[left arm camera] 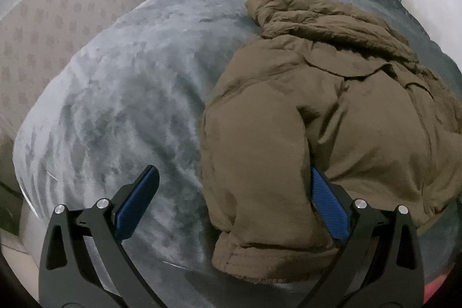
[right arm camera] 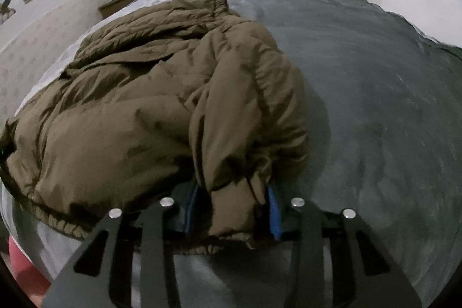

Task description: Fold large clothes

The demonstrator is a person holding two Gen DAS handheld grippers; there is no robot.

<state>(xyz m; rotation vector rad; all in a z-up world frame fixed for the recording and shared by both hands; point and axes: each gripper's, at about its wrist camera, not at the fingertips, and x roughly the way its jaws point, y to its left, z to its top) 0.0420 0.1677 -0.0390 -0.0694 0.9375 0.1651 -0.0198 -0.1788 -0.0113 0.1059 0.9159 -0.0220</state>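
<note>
The right gripper (right arm camera: 231, 210) pinches the cuff of the puffy olive-brown padded jacket (right arm camera: 150, 94), the left gripper (left arm camera: 231, 201) stands wide open around its other cuff, and the folding seems barely started.

Left gripper (left arm camera: 234, 202): matte black linkage arms with slotted cut-outs, round silver pivot pins, blue ribbed pads (textured like rubber). Right gripper (right arm camera: 232, 211): same black frame, silver pins, blue pads partly hidden.
</note>
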